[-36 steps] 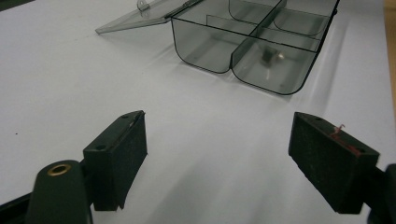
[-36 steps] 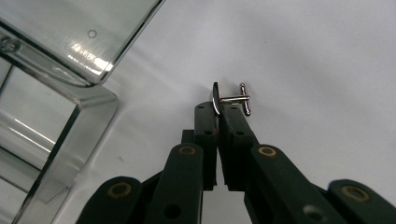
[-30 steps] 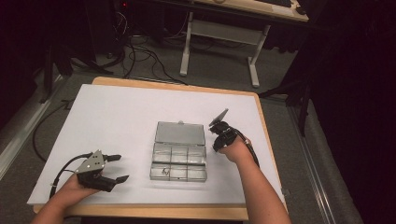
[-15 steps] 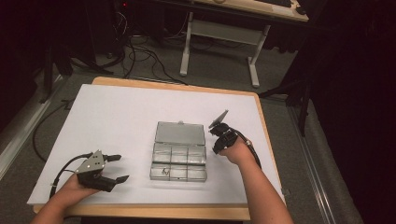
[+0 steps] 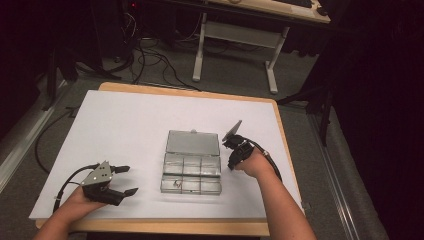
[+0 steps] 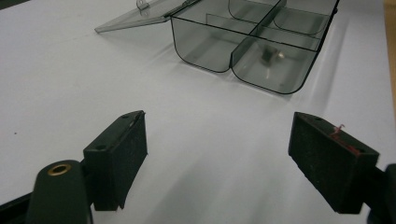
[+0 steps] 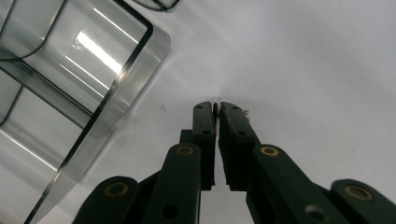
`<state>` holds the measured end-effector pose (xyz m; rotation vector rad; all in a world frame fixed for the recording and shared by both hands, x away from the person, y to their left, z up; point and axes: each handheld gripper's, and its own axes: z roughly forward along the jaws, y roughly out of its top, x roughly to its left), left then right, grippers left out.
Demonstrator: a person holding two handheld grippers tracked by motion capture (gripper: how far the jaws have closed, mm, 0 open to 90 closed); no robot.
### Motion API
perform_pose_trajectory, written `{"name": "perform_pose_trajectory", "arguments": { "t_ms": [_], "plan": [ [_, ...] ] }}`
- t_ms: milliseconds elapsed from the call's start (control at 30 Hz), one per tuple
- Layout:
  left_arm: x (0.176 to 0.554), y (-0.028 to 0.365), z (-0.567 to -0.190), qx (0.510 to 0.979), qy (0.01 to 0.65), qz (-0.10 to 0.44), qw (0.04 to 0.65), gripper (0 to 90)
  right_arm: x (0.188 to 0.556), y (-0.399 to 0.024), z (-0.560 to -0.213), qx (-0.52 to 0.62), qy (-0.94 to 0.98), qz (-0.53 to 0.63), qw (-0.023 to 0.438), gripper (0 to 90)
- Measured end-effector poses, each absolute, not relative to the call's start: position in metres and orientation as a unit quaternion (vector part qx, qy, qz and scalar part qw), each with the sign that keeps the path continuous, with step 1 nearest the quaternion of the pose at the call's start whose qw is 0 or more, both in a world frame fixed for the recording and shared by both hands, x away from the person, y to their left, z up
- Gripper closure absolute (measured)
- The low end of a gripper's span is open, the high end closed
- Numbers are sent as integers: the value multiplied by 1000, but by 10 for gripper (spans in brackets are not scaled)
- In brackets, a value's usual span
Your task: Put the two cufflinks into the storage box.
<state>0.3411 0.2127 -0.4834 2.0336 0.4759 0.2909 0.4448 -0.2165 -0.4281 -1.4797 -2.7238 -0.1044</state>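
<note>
high view: a clear plastic compartment box [image 5: 191, 172] lies on the white table cover [image 5: 125, 130], its lid [image 5: 192, 142] folded flat on the far side, so its long axis with the lid runs away from the person. a small dark part [image 5: 177, 183] sits in the near left compartment. the right gripper [image 5: 231, 165] stands just beside the box's right edge, tips down toward the cover. the left gripper [image 5: 127, 180] rests well apart at the near left, pointing toward the box.

left gripper view: the jaws stand wide apart with only bare cover between them. the box [image 6: 252, 42] lies ahead and clear of them, and the small part [image 6: 270, 55] lies in its nearest compartment; which way the part points is too small to tell.

right gripper view: the jaws are nearly together, with a thin slit between the pads [image 7: 208, 122]; they have just been opening a little. a tiny pale sliver shows at the tips, too small to name. the box's rounded corner [image 7: 116, 88] lies left of the jaws, close but not touching.
</note>
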Motion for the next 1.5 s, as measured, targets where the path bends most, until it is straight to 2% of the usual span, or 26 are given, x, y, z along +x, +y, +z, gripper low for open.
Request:
{"name": "perform_pose_trajectory", "arguments": {
  "t_ms": [333,500,967,1500],
  "plan": [
    [341,213,-483,839,196,120,493,201,445,-215,-425,-468,-883,-45,-4,836],
    [341,213,-483,839,195,120,493,201,440,-215,-430,-463,-885,-42,-4,875],
    [341,213,-483,839,196,121,493,201,439,-212,-430,-450,-892,-37,-15,889],
    [341,212,-483,839,196,123,492,201,424,-213,-401,-455,-889,-57,-15,888]
  ]
}}
